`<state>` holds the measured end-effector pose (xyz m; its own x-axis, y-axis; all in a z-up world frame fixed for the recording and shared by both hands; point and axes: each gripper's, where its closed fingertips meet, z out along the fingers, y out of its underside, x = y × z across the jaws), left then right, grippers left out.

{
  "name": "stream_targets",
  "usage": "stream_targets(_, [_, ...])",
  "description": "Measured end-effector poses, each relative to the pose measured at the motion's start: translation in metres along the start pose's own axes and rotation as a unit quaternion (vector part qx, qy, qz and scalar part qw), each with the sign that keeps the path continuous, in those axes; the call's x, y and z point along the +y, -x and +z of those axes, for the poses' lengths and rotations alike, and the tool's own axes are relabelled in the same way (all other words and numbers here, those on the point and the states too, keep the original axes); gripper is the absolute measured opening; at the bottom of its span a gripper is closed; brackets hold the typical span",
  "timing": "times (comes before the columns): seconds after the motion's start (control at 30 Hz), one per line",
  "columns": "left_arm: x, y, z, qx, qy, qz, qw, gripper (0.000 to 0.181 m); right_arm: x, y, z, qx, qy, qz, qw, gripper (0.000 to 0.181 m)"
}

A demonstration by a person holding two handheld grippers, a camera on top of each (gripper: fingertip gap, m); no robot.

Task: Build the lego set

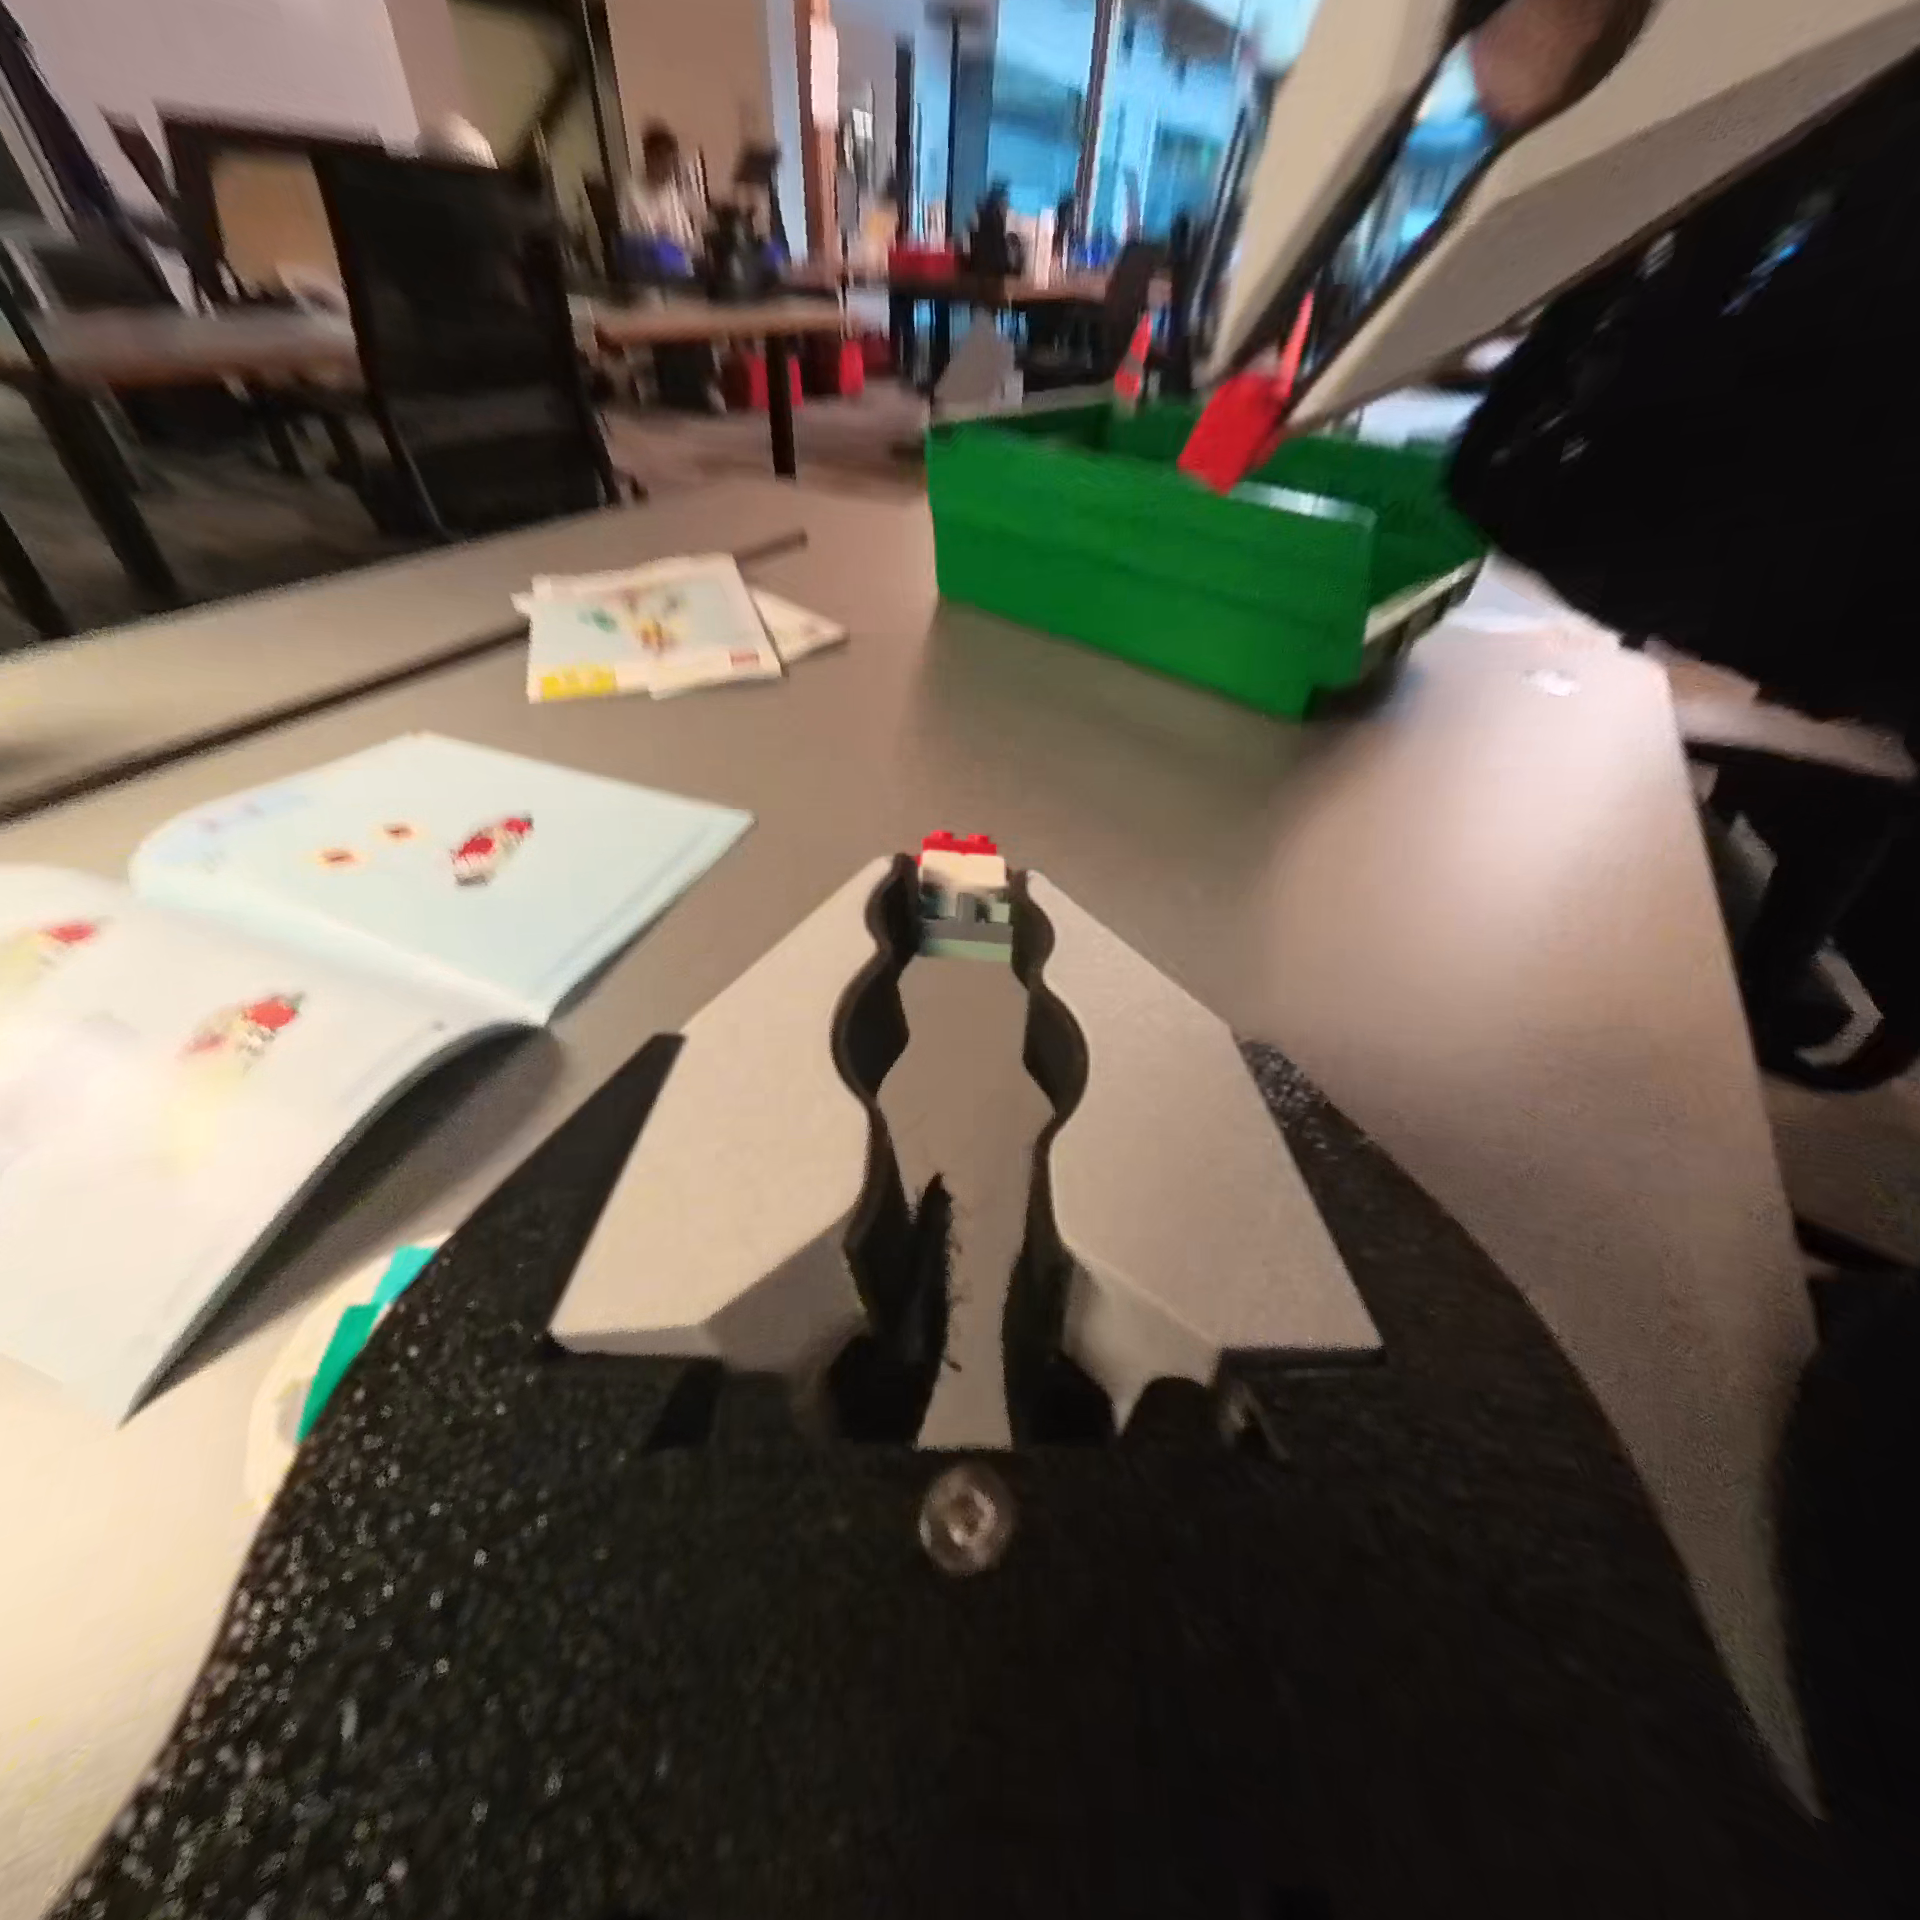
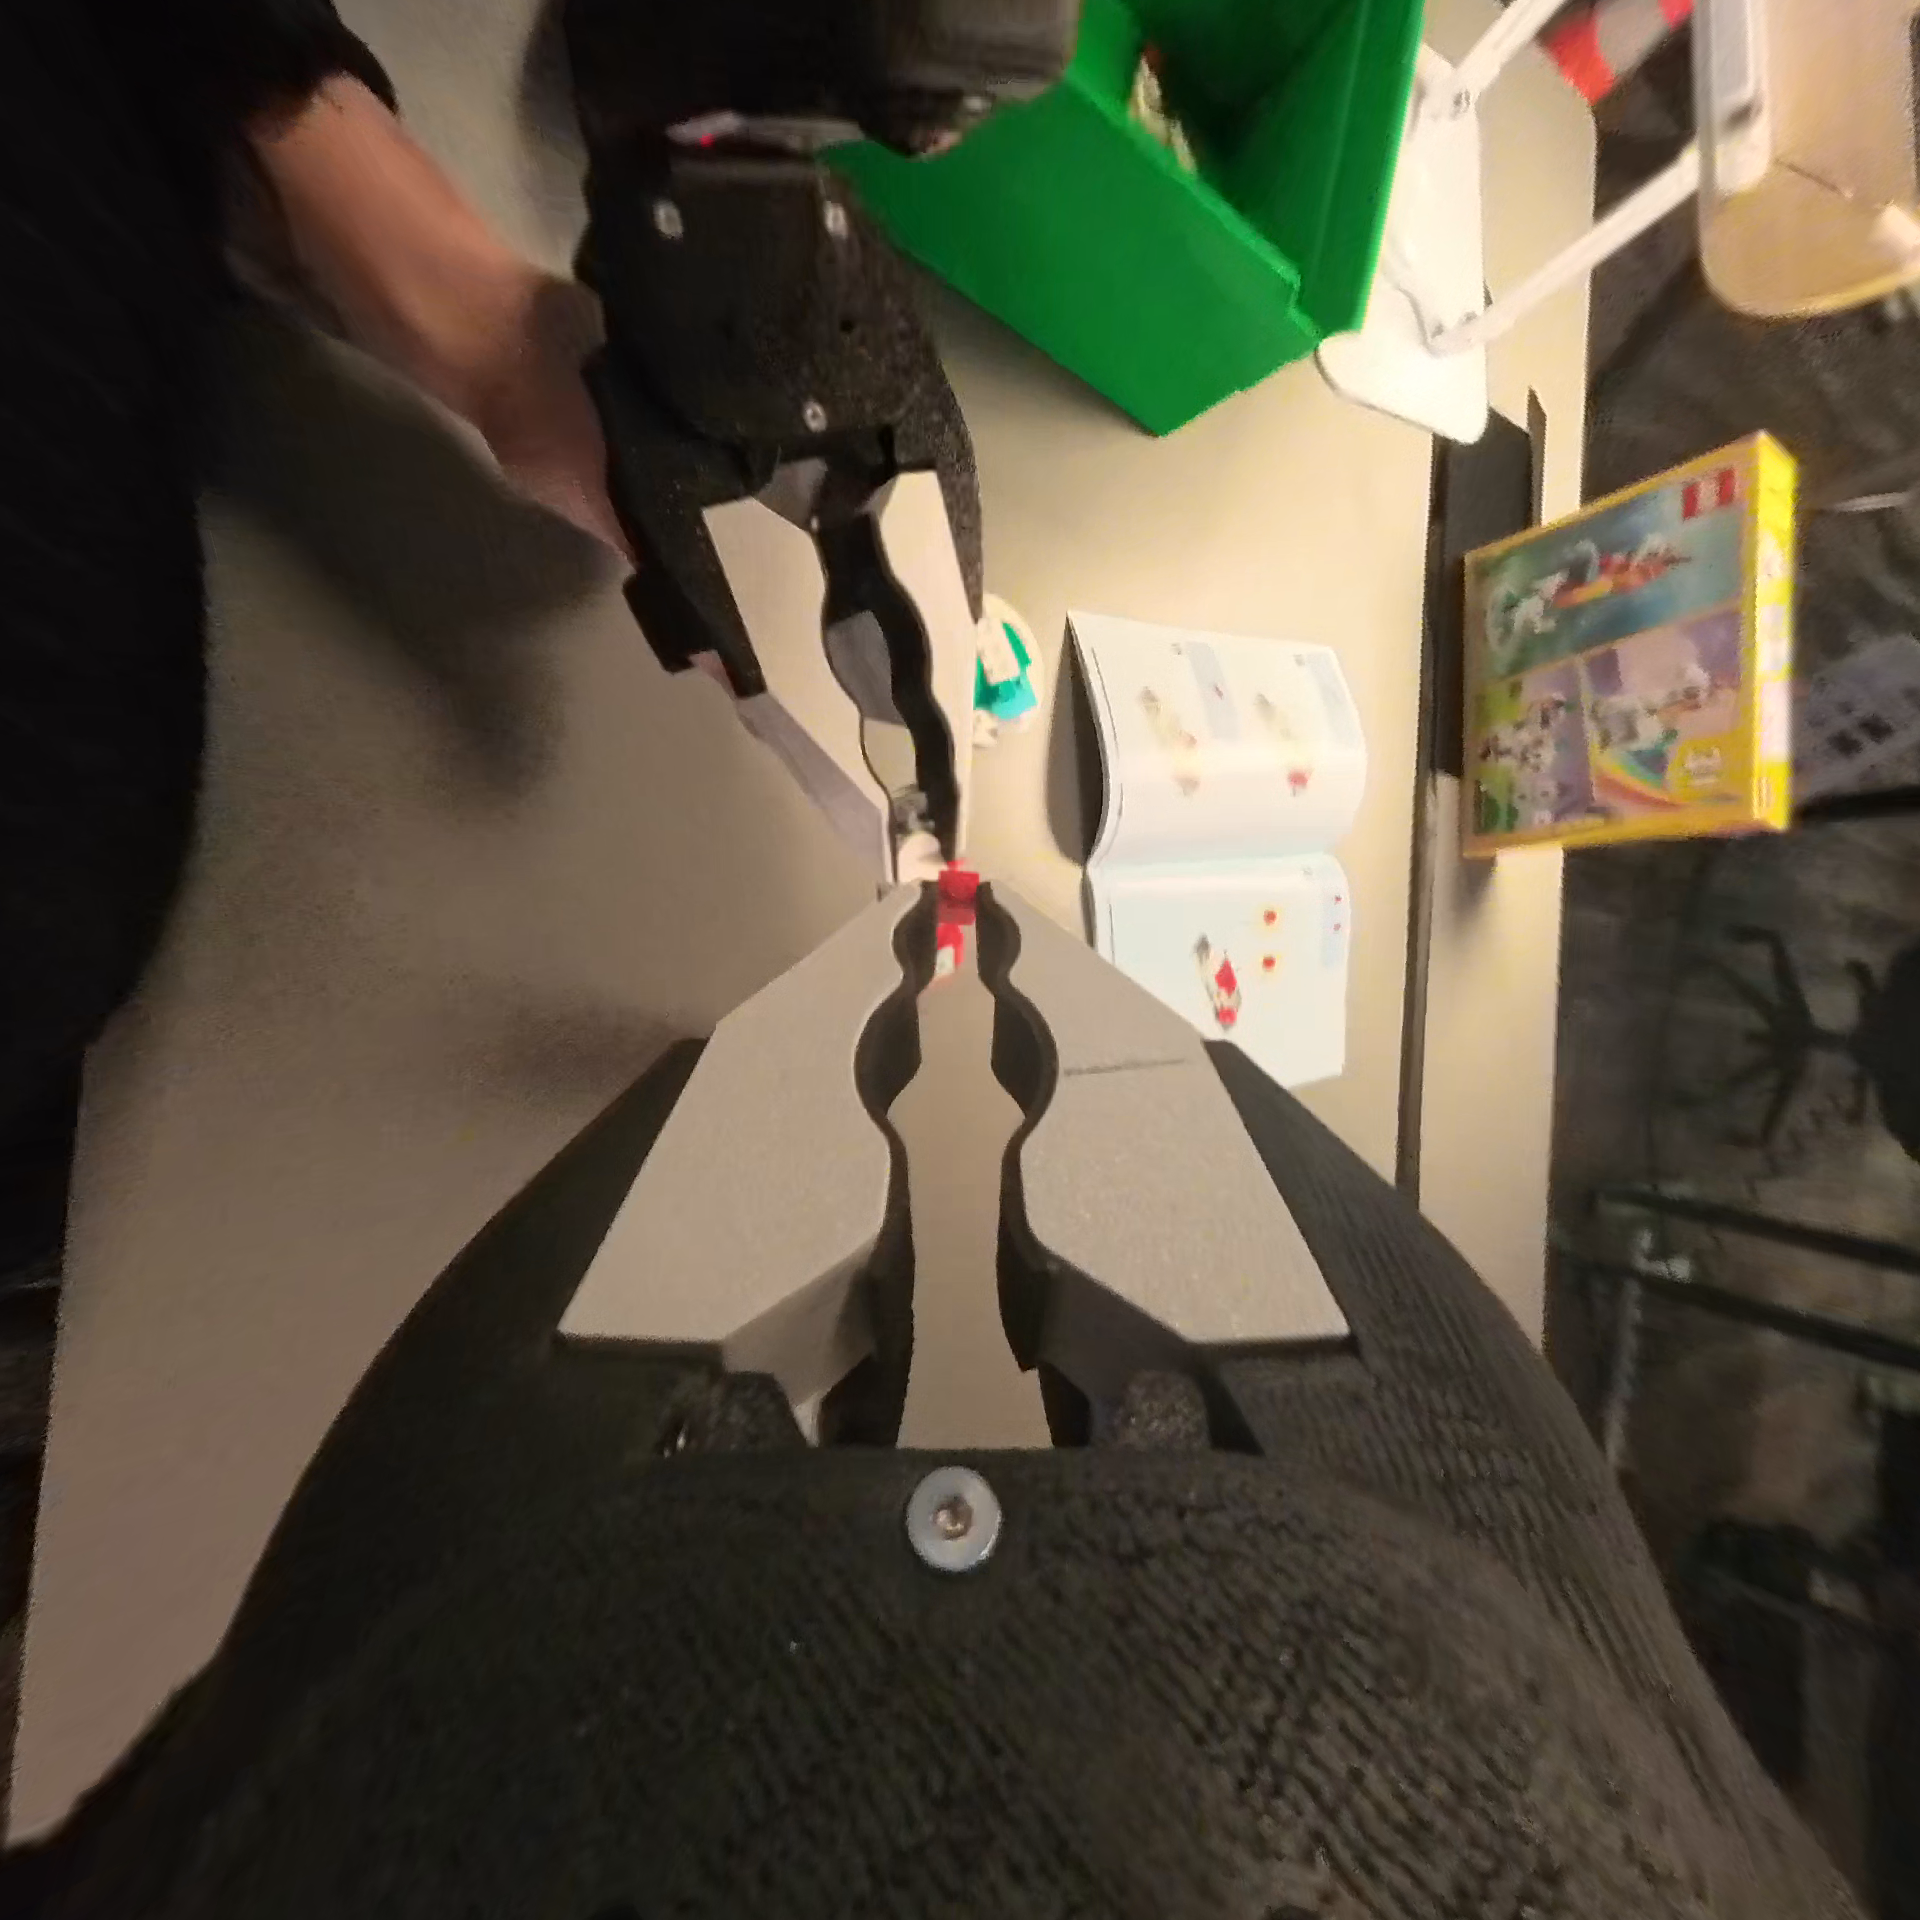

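Observation:
My left gripper (image 1: 961, 894) is shut on a small lego assembly (image 1: 961, 899) with a red top, a white middle and a grey base, held just above the grey table (image 1: 1299, 935). My right gripper (image 2: 954, 920) is shut on a red brick (image 2: 948, 935). In the left wrist view the right gripper (image 1: 1262, 416) hangs high at the upper right, pointing down with the red brick (image 1: 1231, 442), apart from the assembly. In the right wrist view the left gripper (image 2: 920, 831), held by a hand (image 2: 468, 343), lines up just beyond my fingertips.
A green bin (image 1: 1143, 561) stands at the far right of the table (image 2: 1091, 249). An open instruction booklet (image 1: 312, 987) lies at the left (image 2: 1216, 831). Loose leaflets (image 1: 665, 623), a teal-and-white bag (image 2: 1003, 675) and a yellow lego box (image 2: 1631, 644) lie nearby. My hands' fingertips stand some 8 cm from each other.

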<state>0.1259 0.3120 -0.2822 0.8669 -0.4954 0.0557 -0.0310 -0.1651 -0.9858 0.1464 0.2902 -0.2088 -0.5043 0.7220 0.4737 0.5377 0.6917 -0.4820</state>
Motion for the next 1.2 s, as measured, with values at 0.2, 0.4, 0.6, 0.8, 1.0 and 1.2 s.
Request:
stream_targets(0.2, [0.049, -0.001, 0.022, 0.016, 0.142, 0.006, 0.99, 0.015, 0.055, 0.016, 0.025, 0.007, 0.063, 0.08, 0.995, 0.005])
stream_targets(0.4, [0.083, 0.008, 0.02, -0.002, 0.23, 0.019, 0.973, 0.015, 0.078, 0.024, 0.049, -0.007, 0.07, 0.143, 0.987, 0.005])
stream_targets(0.6, [0.094, 0.01, 0.014, -0.01, 0.283, 0.004, 0.959, 0.015, 0.091, 0.033, 0.07, -0.039, 0.077, 0.155, 0.984, 0.005])
stream_targets(0.8, [0.094, 0.014, 0.004, -0.024, 0.318, -0.004, 0.948, 0.041, 0.104, 0.039, 0.082, -0.053, 0.091, 0.153, 0.983, 0.005])
stream_targets(1.0, [0.077, 0.021, -0.008, -0.051, 0.306, 0.009, 0.951, 0.058, 0.126, 0.051, 0.096, -0.068, 0.129, 0.164, 0.976, 0.005])
stream_targets(1.2, [0.063, 0.037, -0.007, -0.072, 0.289, 0.003, 0.955, 0.075, 0.133, 0.055, 0.098, -0.082, 0.122, 0.198, 0.969, 0.019])
